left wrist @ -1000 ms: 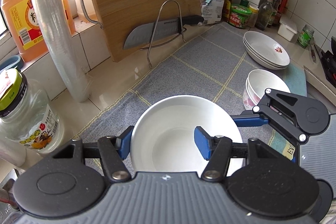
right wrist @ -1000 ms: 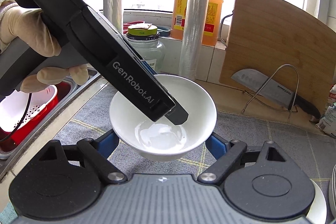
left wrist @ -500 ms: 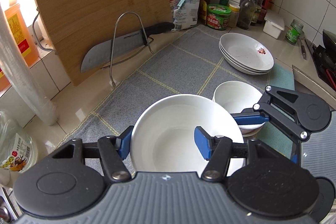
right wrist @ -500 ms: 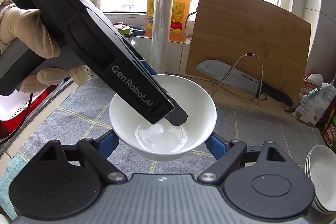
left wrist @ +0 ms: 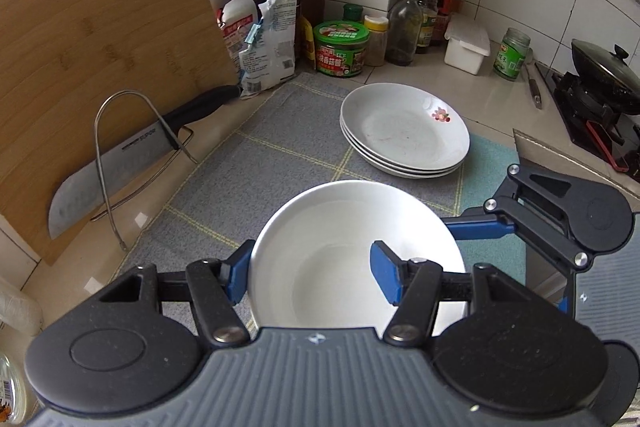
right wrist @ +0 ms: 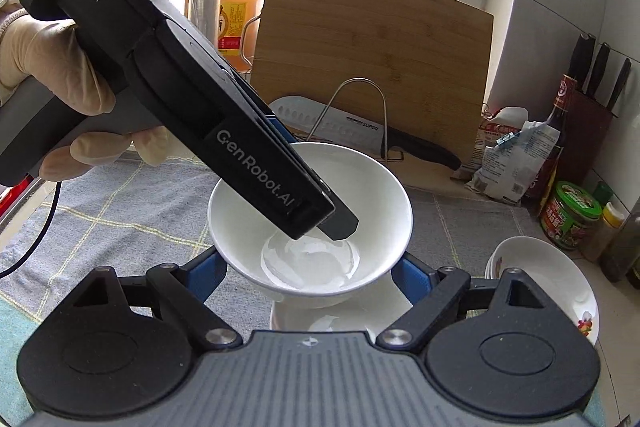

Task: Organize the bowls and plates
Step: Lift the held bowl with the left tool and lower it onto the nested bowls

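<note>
A white bowl [left wrist: 352,211] hangs above the grey mat, carried by both grippers. My left gripper [left wrist: 312,271] is shut on its near rim, one blue finger outside and one inside. In the right wrist view the left gripper [right wrist: 336,223] reaches down into the bowl [right wrist: 380,195] from the upper left, held by a gloved hand. My right gripper [right wrist: 308,275] clasps the bowl's lower sides between its blue fingers; it also shows as the right gripper [left wrist: 560,223] beside the bowl. Directly beneath sits another white bowl [right wrist: 340,319]. A stack of white plates [left wrist: 404,131] lies just beyond.
A bamboo cutting board [left wrist: 100,67] leans at the back left with a cleaver [left wrist: 132,155] on a wire rack. Sauce bottles, jars and packets [left wrist: 340,47] crowd the back corner. A wok on a stove [left wrist: 600,83] is at the far right. The grey mat [left wrist: 248,179] covers the counter.
Both grippers have carried the bowl to the right along the counter. The other bowl, earlier to its right, now lies under it, and the plate stack is nearer.
</note>
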### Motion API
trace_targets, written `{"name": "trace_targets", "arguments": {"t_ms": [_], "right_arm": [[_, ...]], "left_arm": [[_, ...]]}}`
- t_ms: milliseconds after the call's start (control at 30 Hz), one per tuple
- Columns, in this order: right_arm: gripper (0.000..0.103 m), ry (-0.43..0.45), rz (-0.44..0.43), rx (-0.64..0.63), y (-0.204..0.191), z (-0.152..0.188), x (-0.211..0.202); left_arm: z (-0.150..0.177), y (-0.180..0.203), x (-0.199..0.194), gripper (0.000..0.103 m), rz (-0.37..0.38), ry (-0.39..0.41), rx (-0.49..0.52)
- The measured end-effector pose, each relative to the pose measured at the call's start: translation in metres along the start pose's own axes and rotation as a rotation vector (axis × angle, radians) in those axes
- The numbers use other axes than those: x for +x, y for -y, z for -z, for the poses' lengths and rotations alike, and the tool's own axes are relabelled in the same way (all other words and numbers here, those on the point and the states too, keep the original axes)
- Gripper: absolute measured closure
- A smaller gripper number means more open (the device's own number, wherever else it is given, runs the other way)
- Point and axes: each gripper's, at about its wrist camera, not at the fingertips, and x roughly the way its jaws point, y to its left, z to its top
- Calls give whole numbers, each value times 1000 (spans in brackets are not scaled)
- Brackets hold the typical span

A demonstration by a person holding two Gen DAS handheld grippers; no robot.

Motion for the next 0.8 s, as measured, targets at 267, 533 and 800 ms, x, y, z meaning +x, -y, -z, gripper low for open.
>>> {"name": "trace_targets", "arguments": {"t_ms": [267, 533, 800], "right_arm": [[11, -34, 20, 43, 18, 10, 5], [11, -82, 2, 86, 23, 19, 12], [11, -105, -12, 111, 26, 23, 14]], "left_arm": [[-9, 12, 22, 43, 33, -24, 18], [-5, 16, 37, 43, 59, -62, 18], [-1, 16, 47, 43, 71, -85, 6]]}}
